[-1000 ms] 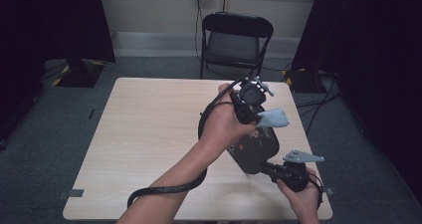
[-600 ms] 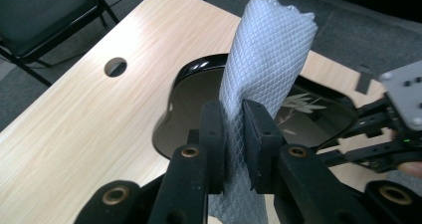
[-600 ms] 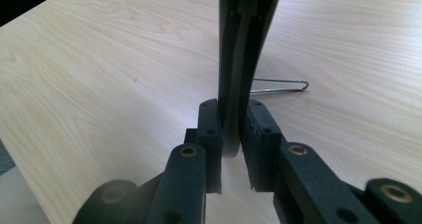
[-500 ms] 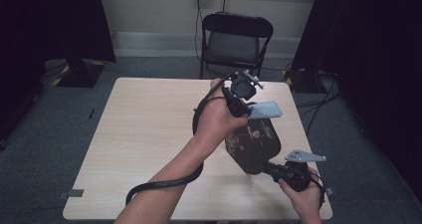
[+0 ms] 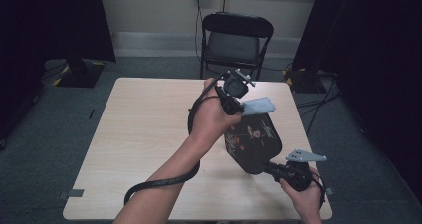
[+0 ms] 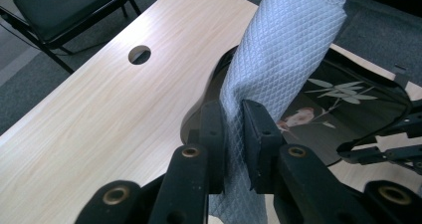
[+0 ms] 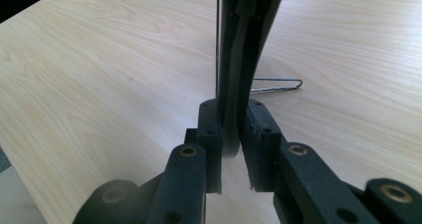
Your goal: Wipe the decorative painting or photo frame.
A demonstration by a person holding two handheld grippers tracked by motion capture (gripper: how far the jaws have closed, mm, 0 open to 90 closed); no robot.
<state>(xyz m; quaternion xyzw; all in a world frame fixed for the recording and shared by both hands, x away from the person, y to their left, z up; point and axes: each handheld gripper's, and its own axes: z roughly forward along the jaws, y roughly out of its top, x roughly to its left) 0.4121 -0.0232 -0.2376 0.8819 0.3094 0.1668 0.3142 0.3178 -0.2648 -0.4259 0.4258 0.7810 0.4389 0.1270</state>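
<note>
Quilted grey cloth (image 6: 283, 59) is pinched in your left gripper (image 6: 233, 134) above the black tray (image 5: 251, 142), whose near edge your right gripper (image 7: 231, 144) clamps.

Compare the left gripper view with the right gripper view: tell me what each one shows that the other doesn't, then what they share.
Left gripper view: the left gripper is shut on a quilted pale blue cloth, the tray's painted bird and leaves face the camera, a round hole is cut in the tabletop, and a black chair stands beyond.

Right gripper view: the right gripper clamps the tray's thin edge, seen end-on, and a bent wire piece lies on the wood.

Both: the black tray, the light wooden table, and black jaws closed on something.
</note>
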